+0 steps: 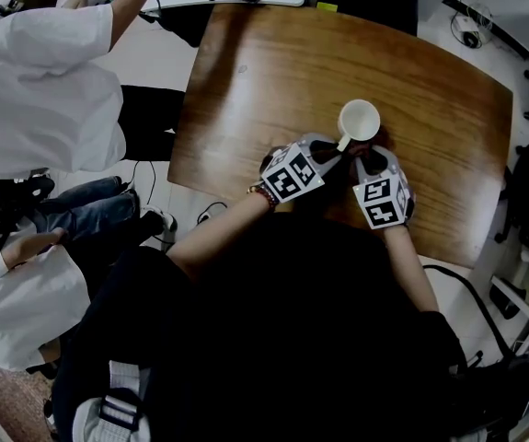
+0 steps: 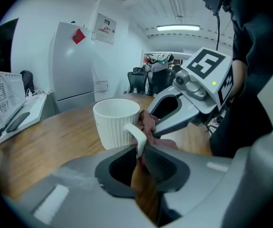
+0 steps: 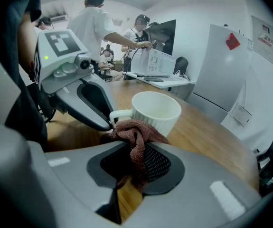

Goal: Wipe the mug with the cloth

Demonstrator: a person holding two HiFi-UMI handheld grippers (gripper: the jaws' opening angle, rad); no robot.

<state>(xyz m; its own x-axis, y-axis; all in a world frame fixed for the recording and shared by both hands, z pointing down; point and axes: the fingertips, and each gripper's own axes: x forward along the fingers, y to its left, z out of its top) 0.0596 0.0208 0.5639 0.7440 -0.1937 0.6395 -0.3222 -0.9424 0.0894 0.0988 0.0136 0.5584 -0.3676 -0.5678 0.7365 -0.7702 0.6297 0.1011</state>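
Glossy brown wooden table bears the white ribbed ceramic mug, upright between both tools; the left gripper is clamped on the mug's curved handle, steadying it; the right gripper is closed tight on a reddish-brown terry cloth — bunched just beside that handle, against the fluted wall; wiping seems barely started — the next move probably calls for dragging the soft nap around the mug's hard, grooved side.

Table: wood, brown grain, glossy varnish with light sheen.
Mug: white, ceramic-looking, ribbed wall, smooth rim and handle, soft gloss.
Cloth: reddish-brown terry fabric, rough nap, matt.
Left gripper, right gripper: smooth grey matt plastic shells; pads black, finely dotted, rubbery-looking.
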